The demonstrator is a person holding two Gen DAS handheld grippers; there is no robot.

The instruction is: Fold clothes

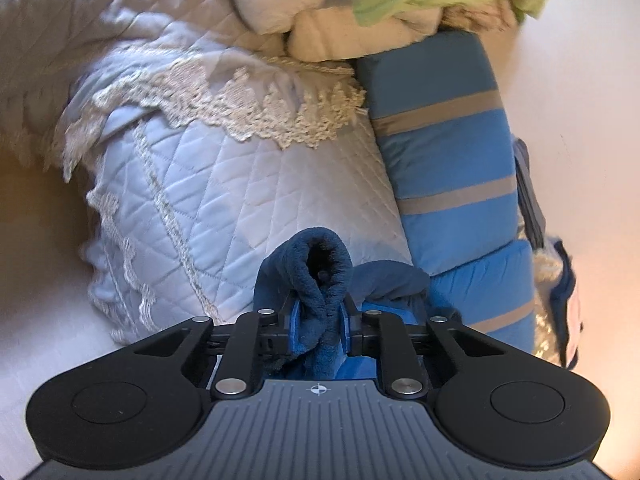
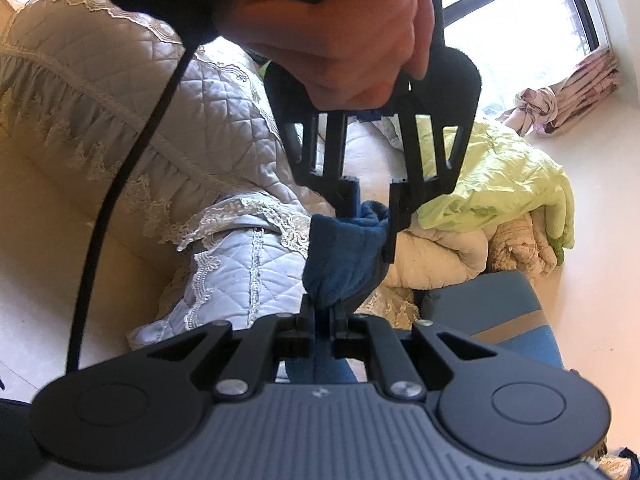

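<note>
Both grippers grasp one dark blue fleece garment point(image 1: 320, 276), held up in the air over a quilted, lace-trimmed sofa cover point(image 1: 224, 184). Left gripper point(image 1: 320, 314): pads pinched on a doubled fold of the fleece, a loop standing up past the fingertips toward 12 o'clock. Right gripper point(image 2: 322, 312): clenched tight on a bunched end of the same cloth, which stretches up toward 12 o'clock to the left gripper point(image 2: 370, 204), seen from the front with a hand point(image 2: 340, 36) around its grip and a black cable point(image 2: 120, 184) trailing to 8 o'clock. Blue cushion with tan stripes point(image 1: 448, 152) at 2 o'clock of the left gripper. Crumpled light green cloth point(image 2: 508, 176) on a cream blanket point(image 2: 440, 252) at 2 o'clock in the right view.
</note>
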